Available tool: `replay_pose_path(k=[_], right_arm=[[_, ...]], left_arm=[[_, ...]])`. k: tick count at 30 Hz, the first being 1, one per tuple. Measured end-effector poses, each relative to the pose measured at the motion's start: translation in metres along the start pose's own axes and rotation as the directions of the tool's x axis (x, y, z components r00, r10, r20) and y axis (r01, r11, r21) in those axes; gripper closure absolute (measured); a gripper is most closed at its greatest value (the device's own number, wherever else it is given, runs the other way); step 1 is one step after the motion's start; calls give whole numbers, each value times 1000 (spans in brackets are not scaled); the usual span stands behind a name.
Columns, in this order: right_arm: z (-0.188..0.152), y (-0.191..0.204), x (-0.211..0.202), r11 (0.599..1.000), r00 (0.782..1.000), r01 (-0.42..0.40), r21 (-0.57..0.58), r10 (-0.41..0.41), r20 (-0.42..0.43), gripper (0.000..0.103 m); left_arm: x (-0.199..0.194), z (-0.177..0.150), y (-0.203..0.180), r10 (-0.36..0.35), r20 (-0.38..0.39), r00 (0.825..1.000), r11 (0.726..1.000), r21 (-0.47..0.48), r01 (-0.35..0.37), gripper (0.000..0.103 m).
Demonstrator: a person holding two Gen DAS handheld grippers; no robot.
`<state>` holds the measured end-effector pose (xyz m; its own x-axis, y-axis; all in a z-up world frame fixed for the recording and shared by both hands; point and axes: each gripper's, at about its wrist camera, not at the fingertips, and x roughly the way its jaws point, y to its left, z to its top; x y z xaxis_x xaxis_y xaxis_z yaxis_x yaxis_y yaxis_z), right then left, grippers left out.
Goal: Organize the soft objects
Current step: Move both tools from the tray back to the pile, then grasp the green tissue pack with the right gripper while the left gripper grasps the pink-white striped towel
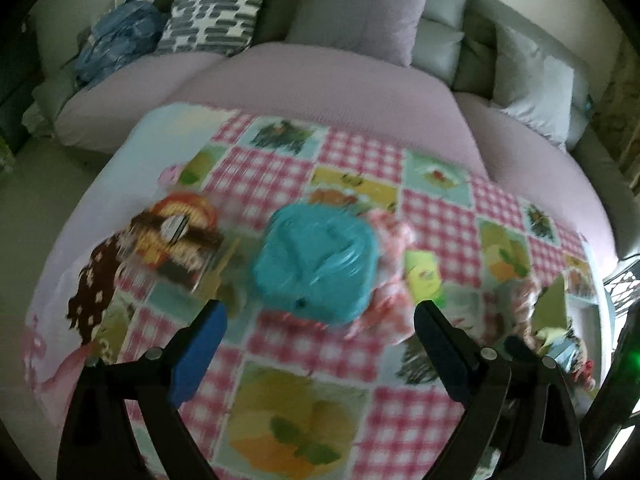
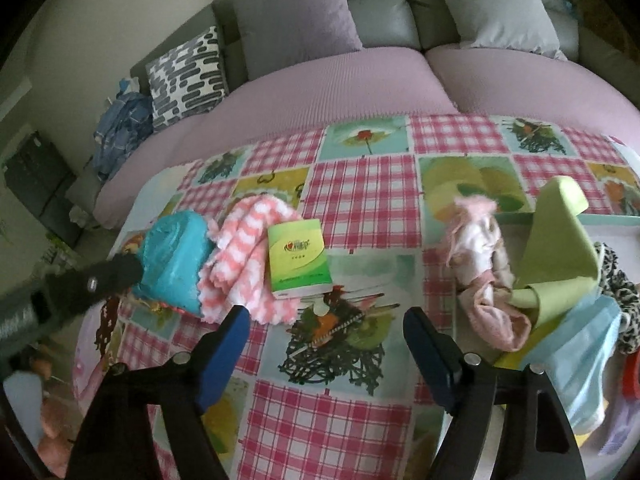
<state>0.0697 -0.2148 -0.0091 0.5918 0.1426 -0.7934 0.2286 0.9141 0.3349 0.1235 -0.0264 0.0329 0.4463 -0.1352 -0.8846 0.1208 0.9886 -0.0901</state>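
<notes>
A teal folded cloth [image 1: 316, 260] lies on the patchwork tablecloth [image 1: 304, 360], just ahead of my left gripper [image 1: 320, 314], which is open with nothing between its fingers. In the right wrist view one left finger [image 2: 116, 274] sits against the teal cloth [image 2: 176, 256]. Beside the cloth are a pink-and-white checked towel [image 2: 244, 256] and a green tissue pack [image 2: 300, 260]. My right gripper [image 2: 326, 316] stands open over bare tablecloth [image 2: 360, 200]. To its right lie pink socks [image 2: 484, 272], a green cloth [image 2: 560, 248] and a light blue cloth [image 2: 580, 360].
A sofa with a lilac cover [image 2: 340, 80] runs behind the table. On it are a grey-patterned cushion [image 2: 188, 76], a lilac cushion [image 2: 296, 20], a pale grey cushion [image 2: 496, 4] and a heap of blue denim [image 2: 120, 132]. A leopard-print item [image 2: 624, 292] lies at the far right.
</notes>
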Motion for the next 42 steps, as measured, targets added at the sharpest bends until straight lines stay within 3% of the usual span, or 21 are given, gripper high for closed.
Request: replay_pose_path(k=[6,18,26,36,40,42], right_arm=[[0,4,16,1000,1000,7,-5,-7,-29,26],[11,13,54,998,994,42,-53,-47,-95,30],[21,19,66,996,994,39,-82,-47,-100,30],[30,27,80,990,992,55,-126,-69,-110,39],[29,28,83,990,991,56,-131,-72,-116,52],[28,27,83,991,991,54,-126,-68,-114,52]], left_arm=[[19,-13,17,58,-71,996,998,24,-56,8],[48,-19,32,29,-151,988,999,-12,-32,8],[50,-16,37,16,-155,988,999,-38,-22,8],[52,-13,38,16,-156,988,999,-45,-23,8],[54,-13,37,20,-159,987,999,-45,-27,8],[53,-12,36,21,-157,987,999,-42,-28,8]])
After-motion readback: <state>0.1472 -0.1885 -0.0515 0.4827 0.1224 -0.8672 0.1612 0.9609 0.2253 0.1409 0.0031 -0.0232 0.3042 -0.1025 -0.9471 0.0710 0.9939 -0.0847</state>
